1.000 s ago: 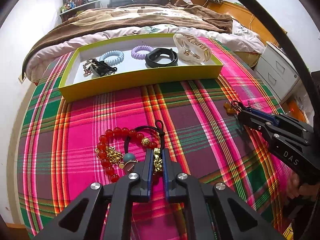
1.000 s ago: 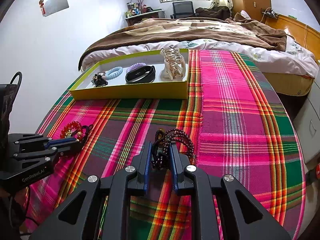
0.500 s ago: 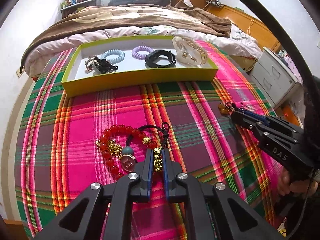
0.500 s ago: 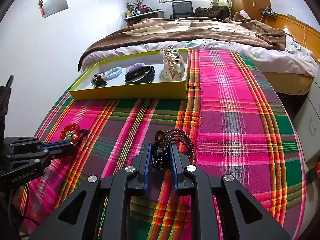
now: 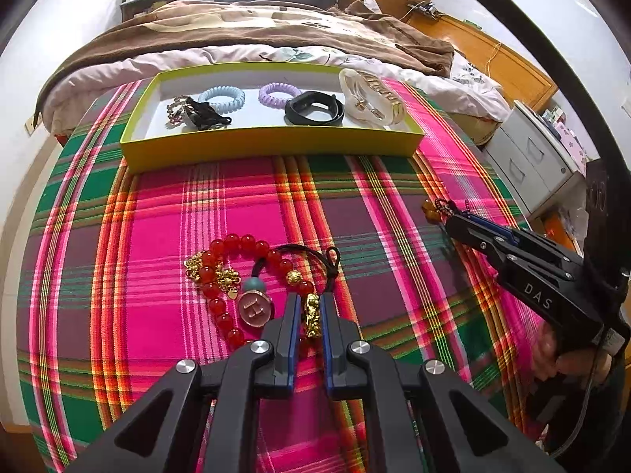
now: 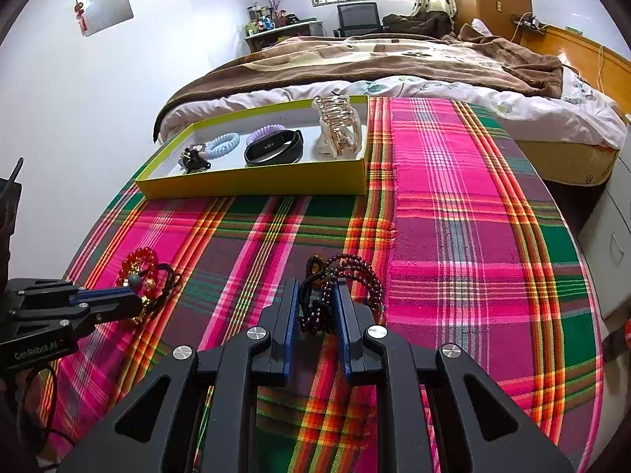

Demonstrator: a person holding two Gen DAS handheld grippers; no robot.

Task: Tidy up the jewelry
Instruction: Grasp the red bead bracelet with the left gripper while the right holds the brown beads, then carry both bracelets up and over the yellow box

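Left hand-held gripper [image 5: 307, 311]: narrow, pinched on the gold charm of the red bead bracelet [image 5: 236, 272]; rest of the bracelet, with gold chain and a pink disc pendant, lying on the plaid-covered surface [image 5: 157, 213].
Right hand-held gripper [image 6: 315, 307]: narrow, closed around a bunched dark maroon bead strand [image 6: 347, 276], loops spilling out to the right onto the cloth.
Yellow-green tray [image 5: 272, 144] well apart, at the far edge: holding a black clip, blue and purple coil hair ties, a black wristband [image 5: 313, 108], a clear-and-gold hair claw.

Risks, as judged:
- Grip on one small charm only; trailing beads and black cord likely to swing or snag on the cloth when lifted.
- Maroon strand loosely bunched; a loop could slip free or catch on the tray wall.
- Both loads carried together could tangle.

Legible: "DAS" on the right unit, "GenRobot.AI" on the left unit, "H" on the pendant.
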